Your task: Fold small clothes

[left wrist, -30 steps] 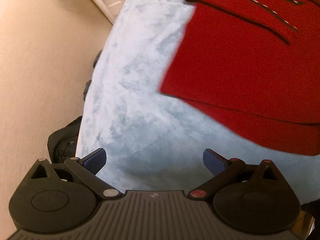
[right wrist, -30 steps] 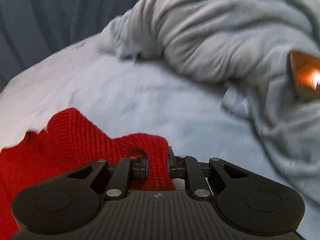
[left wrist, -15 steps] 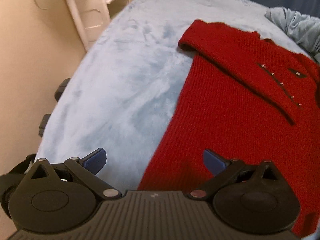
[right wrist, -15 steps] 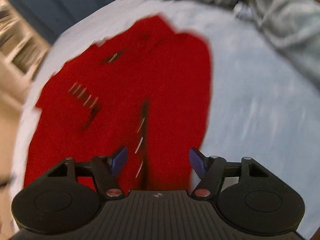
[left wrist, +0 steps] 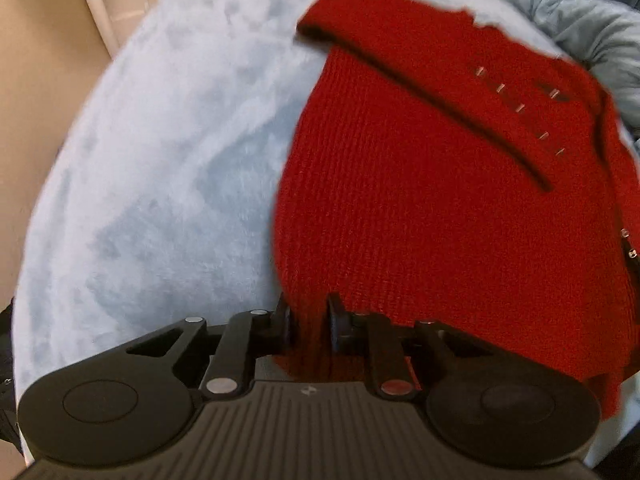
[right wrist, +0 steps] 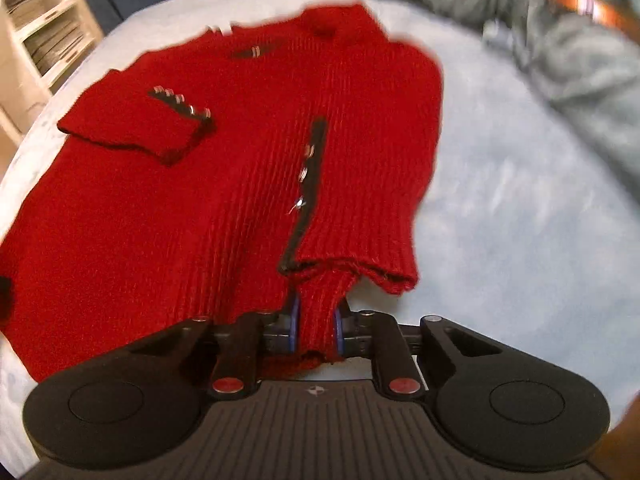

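Note:
A red knit cardigan [left wrist: 420, 184] with black trim and small metal buttons lies on a pale blue fleece blanket [left wrist: 160, 160], both sleeves folded across its front. My left gripper [left wrist: 308, 320] is closing on the near left hem corner, red knit bunched between its pads. In the right wrist view the cardigan [right wrist: 180, 200] spreads ahead, and my right gripper [right wrist: 316, 326] is closing on the near hem below the folded right sleeve [right wrist: 360, 160], with fabric pinched between the blue pads.
A crumpled grey-blue cloth [right wrist: 540, 32] lies heaped at the far right of the blanket. A white shelf unit [right wrist: 36, 36] stands beyond the far left edge. A beige wall [left wrist: 36, 60] runs along the left. Bare fleece [right wrist: 520, 220] stretches right of the cardigan.
Both grippers came to the cardigan's near hem with jaws spread, then closed on it. The right one had let go of the sleeve it held a second ago.

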`<state>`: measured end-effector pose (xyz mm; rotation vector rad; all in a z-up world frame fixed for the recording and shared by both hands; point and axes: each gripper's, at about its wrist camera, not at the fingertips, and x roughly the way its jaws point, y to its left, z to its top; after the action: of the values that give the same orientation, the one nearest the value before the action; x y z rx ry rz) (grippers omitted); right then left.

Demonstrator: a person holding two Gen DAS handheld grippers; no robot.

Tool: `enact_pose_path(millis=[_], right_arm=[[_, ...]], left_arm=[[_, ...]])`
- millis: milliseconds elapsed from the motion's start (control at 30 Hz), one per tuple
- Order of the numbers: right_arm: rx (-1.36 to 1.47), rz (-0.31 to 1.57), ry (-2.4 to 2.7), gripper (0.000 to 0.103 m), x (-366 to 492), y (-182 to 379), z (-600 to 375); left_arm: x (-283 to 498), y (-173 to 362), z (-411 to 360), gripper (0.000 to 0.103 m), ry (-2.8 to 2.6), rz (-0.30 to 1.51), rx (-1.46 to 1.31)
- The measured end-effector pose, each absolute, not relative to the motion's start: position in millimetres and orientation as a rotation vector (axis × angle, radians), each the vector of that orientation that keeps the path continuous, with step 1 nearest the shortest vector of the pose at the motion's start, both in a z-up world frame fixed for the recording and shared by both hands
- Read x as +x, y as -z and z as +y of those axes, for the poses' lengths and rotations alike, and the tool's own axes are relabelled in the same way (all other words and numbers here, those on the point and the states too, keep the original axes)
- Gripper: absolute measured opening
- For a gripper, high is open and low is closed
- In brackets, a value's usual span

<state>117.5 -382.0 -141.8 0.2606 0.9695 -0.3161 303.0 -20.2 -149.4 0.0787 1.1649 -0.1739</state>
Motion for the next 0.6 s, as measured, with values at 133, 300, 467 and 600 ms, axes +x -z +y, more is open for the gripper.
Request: enact_pose_path(millis=[133, 300, 467, 600], right_arm=[[0.340, 0.927, 0.304, 0.013, 82.9, 103.8, -426.1], [0.313, 0.953, 0.333, 0.005, 46.5, 89.3, -448.5], [0.328, 1.076, 0.379, 0.005, 42.2, 145.1, -447.1], [0.302, 1.076, 0.379, 0.005, 46.7, 147.8, -434.8]], left_arm=[[269.9, 112.1, -2.8, 0.008, 0.199, 1.117, 0.027], [202.1, 103.7, 4.8, 0.008, 0.255, 1.127, 0.033], [182.1, 136.1, 6.9, 0.008, 0.205, 1.167, 0.046], [186.7, 123.4, 2.6, 0.008, 0.209, 1.141, 0.083]])
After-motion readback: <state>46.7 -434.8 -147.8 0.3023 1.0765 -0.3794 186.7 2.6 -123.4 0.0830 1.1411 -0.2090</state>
